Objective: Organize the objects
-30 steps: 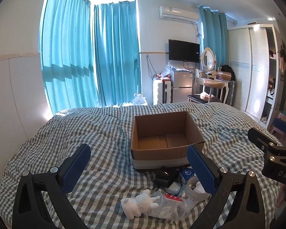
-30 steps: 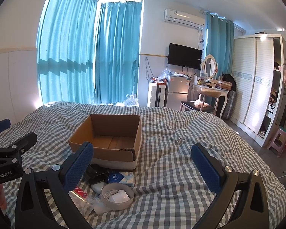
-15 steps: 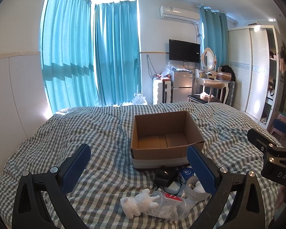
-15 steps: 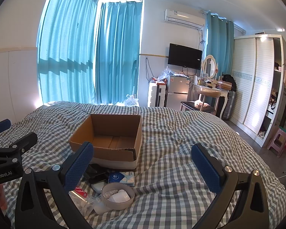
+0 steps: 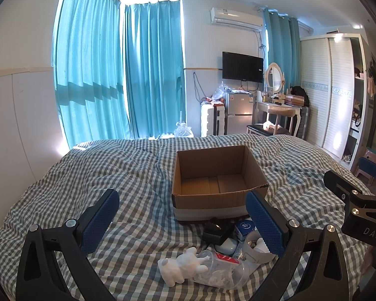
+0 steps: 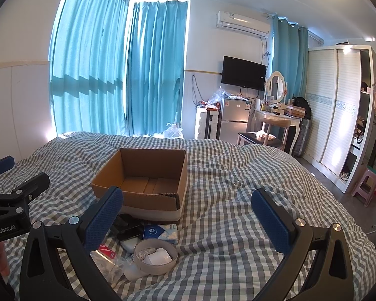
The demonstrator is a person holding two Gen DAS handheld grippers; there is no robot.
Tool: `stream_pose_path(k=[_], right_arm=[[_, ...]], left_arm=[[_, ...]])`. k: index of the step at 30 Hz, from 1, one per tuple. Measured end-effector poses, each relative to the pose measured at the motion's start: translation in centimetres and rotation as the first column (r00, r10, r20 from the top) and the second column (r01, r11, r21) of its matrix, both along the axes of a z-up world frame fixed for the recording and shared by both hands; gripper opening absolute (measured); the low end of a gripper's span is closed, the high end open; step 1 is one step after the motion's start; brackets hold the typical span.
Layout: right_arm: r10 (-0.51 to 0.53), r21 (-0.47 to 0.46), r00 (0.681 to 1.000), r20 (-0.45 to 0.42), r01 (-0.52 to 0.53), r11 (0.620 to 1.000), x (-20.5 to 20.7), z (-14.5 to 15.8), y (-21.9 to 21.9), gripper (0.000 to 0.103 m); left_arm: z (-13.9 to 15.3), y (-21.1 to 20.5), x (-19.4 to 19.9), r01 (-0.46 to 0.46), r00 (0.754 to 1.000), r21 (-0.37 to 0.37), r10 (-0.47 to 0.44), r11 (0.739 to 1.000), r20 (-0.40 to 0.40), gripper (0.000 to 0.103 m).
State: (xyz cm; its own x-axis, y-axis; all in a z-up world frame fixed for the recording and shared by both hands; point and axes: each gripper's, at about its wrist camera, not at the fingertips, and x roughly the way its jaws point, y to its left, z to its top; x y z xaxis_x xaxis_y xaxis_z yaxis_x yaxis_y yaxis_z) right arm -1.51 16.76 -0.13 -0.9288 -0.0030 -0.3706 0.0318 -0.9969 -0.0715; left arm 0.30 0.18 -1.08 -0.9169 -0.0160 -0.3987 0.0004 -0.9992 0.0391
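An open, empty cardboard box (image 5: 218, 183) sits on the checked bed cover (image 5: 127, 173); it also shows in the right wrist view (image 6: 145, 185). In front of it lies a pile: a white toy figure (image 5: 181, 267), a clear plastic bag (image 5: 220, 273), a black device (image 5: 216, 229), a blue tissue pack (image 6: 160, 232) and a grey tape roll (image 6: 156, 254). My left gripper (image 5: 185, 215) is open and empty above the pile. My right gripper (image 6: 188, 215) is open and empty, to the right of the pile.
Blue curtains (image 5: 117, 75) hang behind the bed. A small fridge (image 5: 238, 115), a dressing table (image 5: 280, 110) with a stool and a white wardrobe (image 5: 338, 92) stand at the far right. A pink stool (image 6: 366, 183) is on the floor at the right.
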Motion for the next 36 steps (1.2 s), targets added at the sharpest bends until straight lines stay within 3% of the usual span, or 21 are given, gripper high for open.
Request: stream_pose_path(k=[21,27,36], right_arm=[[0.01,0.011,1.0,-0.011,-0.01,1.0,0.5,0.8,-0.4,0.103],[0.014,0.02,1.0,0.003,-0.014,1.0,0.4,0.4,-0.4,0.103],[0.016,0.04,0.996,0.087,-0.02,0.999,-1.0,-2.6,-0.4,0.103]], left_arm=[[0.5,-0.3,0.4,0.004,1.0,0.007,-0.004,1.0,0.005,0.103],[-0.3,-1.0,-0.2,-0.012,0.998,0.004,0.011,1.0,0.064,0.103],[-4.4,-2.1,-1.8,-0.052,0.978,-0.048,0.06,0.997,0.198,0.103]])
